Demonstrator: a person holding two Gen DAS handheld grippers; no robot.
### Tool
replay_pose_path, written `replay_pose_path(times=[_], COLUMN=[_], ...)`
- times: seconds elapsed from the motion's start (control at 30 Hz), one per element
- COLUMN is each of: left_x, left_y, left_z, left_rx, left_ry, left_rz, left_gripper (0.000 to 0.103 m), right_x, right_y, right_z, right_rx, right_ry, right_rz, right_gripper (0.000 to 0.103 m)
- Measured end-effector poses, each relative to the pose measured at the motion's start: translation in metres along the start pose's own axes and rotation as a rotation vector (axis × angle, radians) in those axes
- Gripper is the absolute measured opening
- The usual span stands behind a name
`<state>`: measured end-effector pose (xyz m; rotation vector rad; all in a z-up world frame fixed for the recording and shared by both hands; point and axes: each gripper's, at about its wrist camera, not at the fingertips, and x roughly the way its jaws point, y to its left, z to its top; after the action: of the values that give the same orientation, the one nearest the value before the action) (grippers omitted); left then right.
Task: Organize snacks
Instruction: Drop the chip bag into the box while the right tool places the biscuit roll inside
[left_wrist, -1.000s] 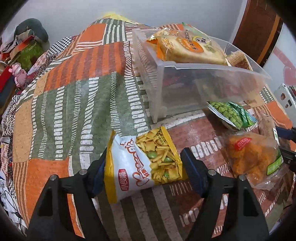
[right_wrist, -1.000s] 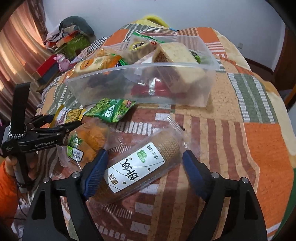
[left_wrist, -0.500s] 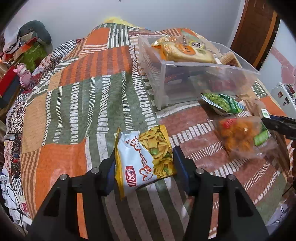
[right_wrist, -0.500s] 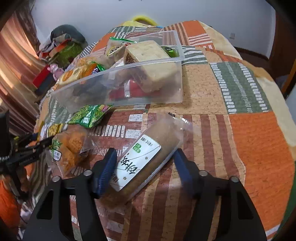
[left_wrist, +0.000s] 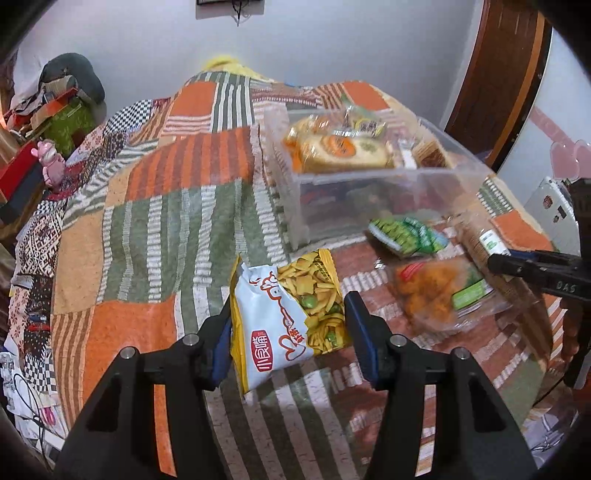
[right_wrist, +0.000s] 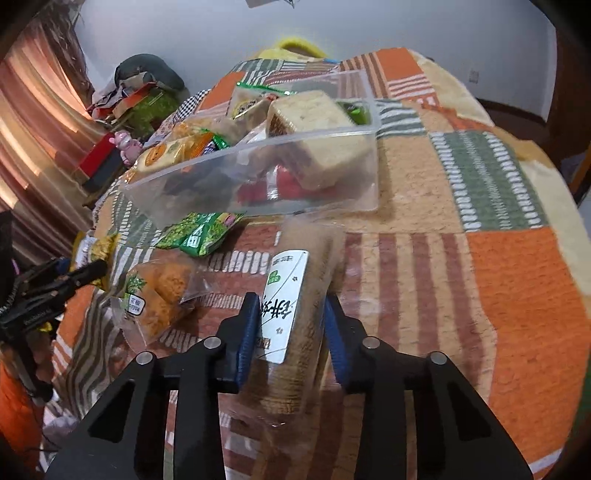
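Note:
My left gripper (left_wrist: 289, 314) is shut on a white and yellow snack bag (left_wrist: 258, 332), held a little above the patchwork cover (left_wrist: 155, 229). The right gripper (right_wrist: 291, 306) has its jaws closing, and its blue pads press the sides of a clear-wrapped biscuit roll (right_wrist: 314, 258) with a white label. That roll (left_wrist: 476, 240) also shows at the right edge of the left wrist view. Beyond both stands a clear plastic bin (left_wrist: 369, 173) (right_wrist: 258, 147) holding several wrapped cakes and snacks.
A green pea bag (left_wrist: 406, 236) (right_wrist: 199, 232) and a clear bag of orange snacks (left_wrist: 432, 291) (right_wrist: 162, 291) lie between the grippers, in front of the bin. A pink toy (left_wrist: 50, 166) and piled clutter sit off the far left edge. A brown door (left_wrist: 495, 74) stands behind.
The left jaws closed onto the snack bag and rose with it. The right jaws closed from wide apart onto the biscuit roll, which now points more lengthwise between them.

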<state>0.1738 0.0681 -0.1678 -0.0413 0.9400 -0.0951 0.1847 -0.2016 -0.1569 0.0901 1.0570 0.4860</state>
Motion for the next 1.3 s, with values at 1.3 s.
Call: replay_pose_path(times=[1.3], left_x=[-0.026], left_y=[-0.044], left_z=[0.109], left_rx=[0.024], left_ry=[-0.223], left_rz=[-0.070], left_gripper=[0.055], right_x=[-0.053], right_y=[-0.004], right_z=[0.067], right_rx=[-0.042], right_ry=[-0.222], right_rz=[-0.056], right_gripper=[0.032])
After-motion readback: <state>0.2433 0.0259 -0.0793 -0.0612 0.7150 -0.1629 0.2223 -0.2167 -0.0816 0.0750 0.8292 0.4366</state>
